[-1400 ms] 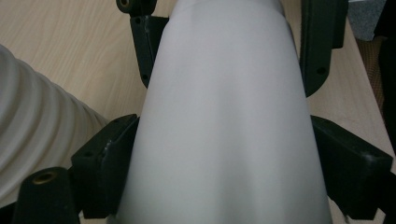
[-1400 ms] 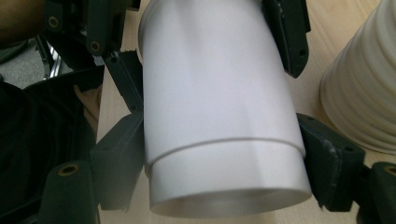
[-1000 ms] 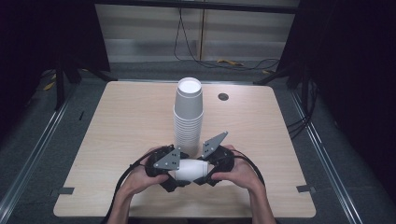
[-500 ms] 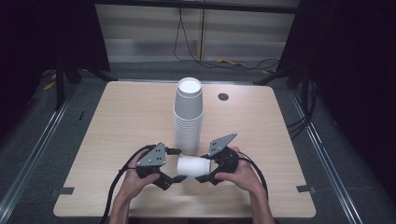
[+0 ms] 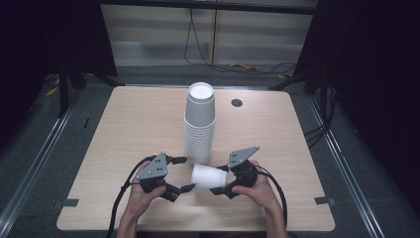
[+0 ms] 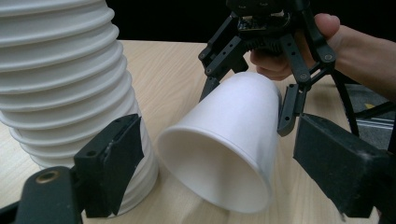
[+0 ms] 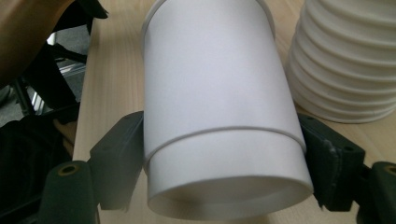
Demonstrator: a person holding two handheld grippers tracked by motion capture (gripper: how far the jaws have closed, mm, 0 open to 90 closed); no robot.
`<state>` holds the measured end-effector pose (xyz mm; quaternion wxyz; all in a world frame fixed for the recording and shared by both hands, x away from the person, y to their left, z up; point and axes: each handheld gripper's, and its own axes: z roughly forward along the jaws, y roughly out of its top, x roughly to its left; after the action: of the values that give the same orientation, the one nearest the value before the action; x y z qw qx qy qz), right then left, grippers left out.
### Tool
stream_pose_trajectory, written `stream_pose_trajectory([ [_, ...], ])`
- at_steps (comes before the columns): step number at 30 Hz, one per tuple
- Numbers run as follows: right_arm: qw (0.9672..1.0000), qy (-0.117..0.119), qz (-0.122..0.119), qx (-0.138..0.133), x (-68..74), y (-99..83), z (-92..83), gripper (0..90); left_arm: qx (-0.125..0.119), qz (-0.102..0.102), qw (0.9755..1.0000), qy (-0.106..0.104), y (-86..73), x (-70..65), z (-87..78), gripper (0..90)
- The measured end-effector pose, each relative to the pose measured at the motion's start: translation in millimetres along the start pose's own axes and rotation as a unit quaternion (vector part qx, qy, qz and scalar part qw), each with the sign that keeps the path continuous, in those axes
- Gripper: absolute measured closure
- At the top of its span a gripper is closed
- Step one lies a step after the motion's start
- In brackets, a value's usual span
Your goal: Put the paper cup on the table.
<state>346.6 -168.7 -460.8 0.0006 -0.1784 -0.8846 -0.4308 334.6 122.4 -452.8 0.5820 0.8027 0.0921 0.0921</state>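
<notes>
A tall stack of upturned white cups [image 5: 199,124] stands mid-table and also appears as cup stack [image 6: 60,79] and cup stack [image 7: 350,60]. One single white cup [image 5: 207,177] lies on its side just above the table near the front edge. My right gripper [image 5: 219,179] is shut on its base end, with a jaw on each side of the cup [image 7: 219,107]. My left gripper [image 5: 184,173] is open, its jaws spread wide on either side of the cup's mouth [image 6: 219,163] without touching it. The right gripper [image 6: 246,103] shows beyond the cup.
The wooden table [image 5: 129,119] has a small dark round grommet [image 5: 236,102] at the back right. Cables trail from both grippers over the front edge. Dark floor and metal rails surround the table.
My left gripper has pulled back to the left away from the cup, and a gap has opened. The right gripper keeps the cup and has shifted slightly right.
</notes>
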Motion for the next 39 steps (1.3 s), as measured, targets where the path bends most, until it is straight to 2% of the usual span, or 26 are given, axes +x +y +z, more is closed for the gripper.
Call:
stream_pose_trajectory([
  [3,0.9998,0.001,-0.002,-0.022,0.9,-3.3,-2.7,23.0,-0.016,-0.006,0.9999,-0.001,-2.5,-1.5,0.9,15.6],
  [6,0.9993,0.005,-0.001,-0.037,1.6,-6.2,-3.3,23.0,-0.028,-0.005,0.9995,0.011,-4.3,-3.5,0.5,15.5],
  [8,0.9991,0.006,-0.001,-0.041,1.9,-9.1,-2.5,23.0,-0.030,-0.009,0.9995,0.004,-5.7,-4.8,0.4,15.4],
  [14,0.9980,0.012,-0.001,-0.062,2.3,-13.5,0.1,23.0,-0.043,-0.036,0.9984,0.006,-14.3,-9.3,-1.8,15.5],
  [17,0.9968,0.016,0.000,-0.078,2.6,-15.1,0.0,23.1,-0.056,-0.049,0.9972,-0.002,-16.8,-8.2,-2.6,15.4],
  [20,0.9954,0.021,0.003,-0.093,2.5,-18.8,-0.2,23.0,-0.058,-0.049,0.9971,0.003,-17.6,-7.7,-2.4,15.4],
  [24,0.9928,0.027,0.012,-0.116,2.5,-23.6,0.8,23.0,-0.060,-0.055,0.9967,-0.002,-18.9,-7.1,0.2,15.4],
  [27,0.9920,0.028,0.012,-0.123,2.9,-23.9,1.6,22.9,-0.060,-0.060,0.9964,-0.007,-19.7,-6.9,2.1,15.3],
  [32,0.9894,0.033,0.011,-0.141,3.3,-23.6,0.9,22.9,-0.062,-0.066,0.9959,-0.003,-19.8,-5.9,2.1,15.4],
  [35,0.9862,0.038,0.012,-0.161,3.5,-24.2,-0.2,22.9,-0.070,-0.069,0.9951,-0.003,-19.0,-5.3,1.2,15.4],
  [39,0.9835,0.042,0.010,-0.175,4.0,-25.3,0.3,23.0,-0.066,-0.067,0.9955,-0.007,-18.0,-4.3,1.4,15.4],
])
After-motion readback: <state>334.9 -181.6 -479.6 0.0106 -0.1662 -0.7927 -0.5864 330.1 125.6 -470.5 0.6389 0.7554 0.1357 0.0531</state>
